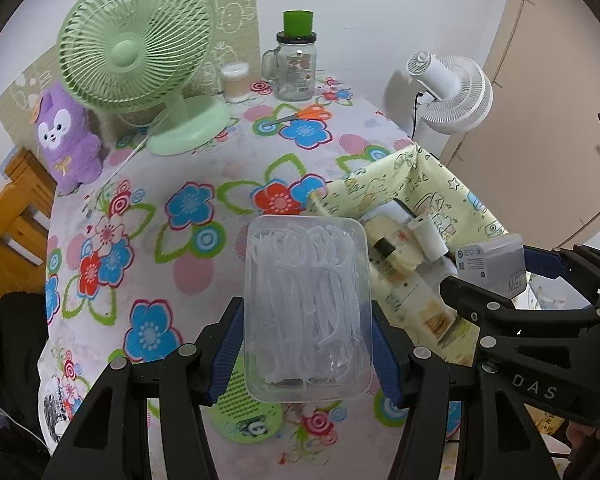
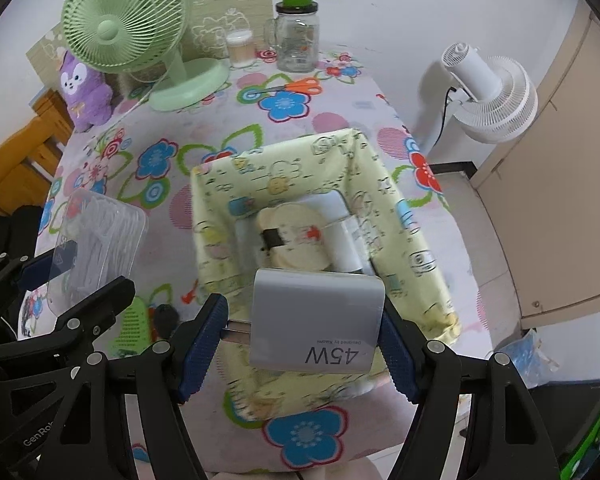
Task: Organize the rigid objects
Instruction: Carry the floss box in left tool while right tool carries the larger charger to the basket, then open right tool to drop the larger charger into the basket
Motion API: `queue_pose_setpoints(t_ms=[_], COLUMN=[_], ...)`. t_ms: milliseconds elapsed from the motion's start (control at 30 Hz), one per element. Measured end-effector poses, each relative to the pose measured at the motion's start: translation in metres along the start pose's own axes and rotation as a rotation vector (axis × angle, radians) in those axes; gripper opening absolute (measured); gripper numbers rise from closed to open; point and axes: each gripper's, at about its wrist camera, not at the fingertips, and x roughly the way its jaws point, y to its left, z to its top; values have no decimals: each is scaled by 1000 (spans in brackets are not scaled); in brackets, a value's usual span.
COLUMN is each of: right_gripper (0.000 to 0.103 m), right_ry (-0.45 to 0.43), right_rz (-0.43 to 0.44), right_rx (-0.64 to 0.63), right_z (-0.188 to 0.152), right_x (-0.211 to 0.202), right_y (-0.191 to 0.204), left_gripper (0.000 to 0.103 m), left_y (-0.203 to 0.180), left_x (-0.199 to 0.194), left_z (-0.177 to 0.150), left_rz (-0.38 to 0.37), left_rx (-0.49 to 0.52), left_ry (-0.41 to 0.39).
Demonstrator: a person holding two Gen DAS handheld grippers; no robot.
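My left gripper (image 1: 307,344) is shut on a clear plastic box of white floss picks (image 1: 306,304), held above the flowered tablecloth just left of the yellow fabric basket (image 1: 384,184). My right gripper (image 2: 303,340) is shut on a grey 45W charger (image 2: 316,320), held over the near rim of the yellow fabric basket (image 2: 412,216). Inside the basket lie a cream round item (image 2: 292,240) and a white tube (image 2: 346,244). The floss box also shows in the right wrist view (image 2: 100,236), and the charger in the left wrist view (image 1: 492,264).
A green desk fan (image 1: 140,52), a purple plush toy (image 1: 66,136), a glass mug jar with a green lid (image 1: 296,64), a small cotton swab jar (image 1: 235,82) and orange scissors (image 1: 300,114) stand at the table's far end. A white fan (image 1: 452,92) stands beyond the right edge.
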Motion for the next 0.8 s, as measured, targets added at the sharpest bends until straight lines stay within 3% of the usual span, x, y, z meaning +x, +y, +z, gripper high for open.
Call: queue_pose_setpoints(t_ms=[633,800], right_gripper=[75,75], right_ry=[111,84], right_rz=[91,113], right_rx=[-81,-124], right_z=[18,21], right_x=[49,50], right_y=[-45,-44], left_gripper=[60,61], left_y=[-42,-41], left_x=[32,32], left_z=[15,13], left_rz=[87,103], left_rx=[-36,-78], left_ry=[36,44])
